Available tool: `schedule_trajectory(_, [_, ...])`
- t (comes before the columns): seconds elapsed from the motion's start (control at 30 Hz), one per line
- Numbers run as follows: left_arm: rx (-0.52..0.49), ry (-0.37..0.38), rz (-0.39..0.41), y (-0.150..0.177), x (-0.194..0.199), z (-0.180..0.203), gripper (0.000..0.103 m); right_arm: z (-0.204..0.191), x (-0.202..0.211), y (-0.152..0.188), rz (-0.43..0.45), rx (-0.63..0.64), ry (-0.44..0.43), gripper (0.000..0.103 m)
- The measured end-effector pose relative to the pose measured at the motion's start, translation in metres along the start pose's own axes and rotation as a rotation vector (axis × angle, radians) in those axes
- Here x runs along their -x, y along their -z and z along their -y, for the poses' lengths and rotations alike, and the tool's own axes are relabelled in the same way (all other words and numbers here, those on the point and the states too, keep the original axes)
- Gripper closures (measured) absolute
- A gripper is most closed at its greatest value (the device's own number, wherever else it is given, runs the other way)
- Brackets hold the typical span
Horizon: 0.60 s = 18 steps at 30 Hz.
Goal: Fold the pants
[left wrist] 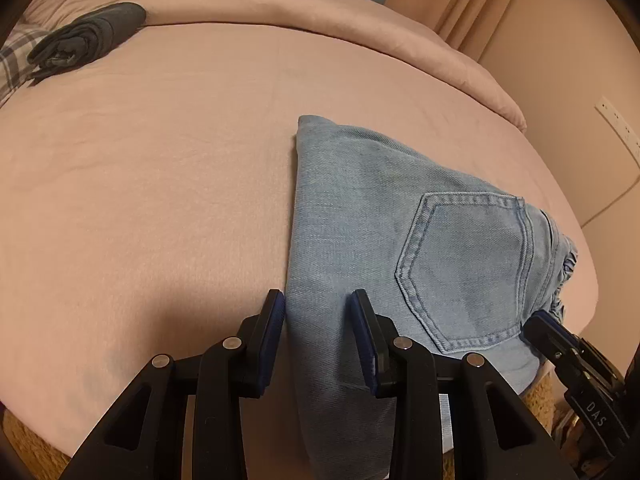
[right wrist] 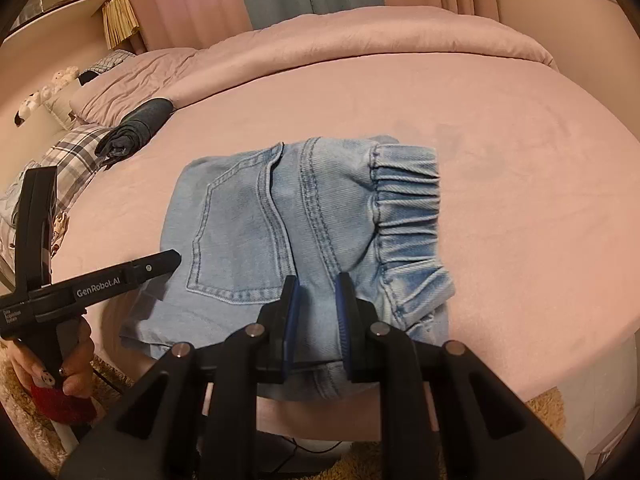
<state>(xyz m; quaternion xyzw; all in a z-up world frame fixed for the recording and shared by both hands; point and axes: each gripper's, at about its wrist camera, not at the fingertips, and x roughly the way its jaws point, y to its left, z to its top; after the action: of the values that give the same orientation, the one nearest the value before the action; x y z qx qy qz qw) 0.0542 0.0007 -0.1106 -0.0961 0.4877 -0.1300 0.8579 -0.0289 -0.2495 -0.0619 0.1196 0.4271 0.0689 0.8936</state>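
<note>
In the right wrist view, the left gripper (right wrist: 176, 258) carries "GenRobot.AI" in white along its black arm, and smaller white print near its base is too small to read. In the left wrist view, the right gripper (left wrist: 538, 322) shows the white letters "DAS" on its black body.

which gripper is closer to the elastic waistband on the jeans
Right. The right gripper sits just beside the gathered waistband of the jeans; the left gripper is at the opposite folded edge.

Folded pants (right wrist: 304, 232) on the bed (right wrist: 500, 208) near its front edge, rolled garment (right wrist: 134, 134) far left by the pillows (right wrist: 120, 80).
</note>
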Motion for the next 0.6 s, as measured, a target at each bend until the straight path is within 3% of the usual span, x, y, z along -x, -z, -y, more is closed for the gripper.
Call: schedule_trajectory(0.6, [0.002, -0.004, 0.014, 0.0035, 0.0005, 0.0003, 0.068, 0.0028, -0.0025, -0.0044, -0.02, 0.004, -0.014, 0.085])
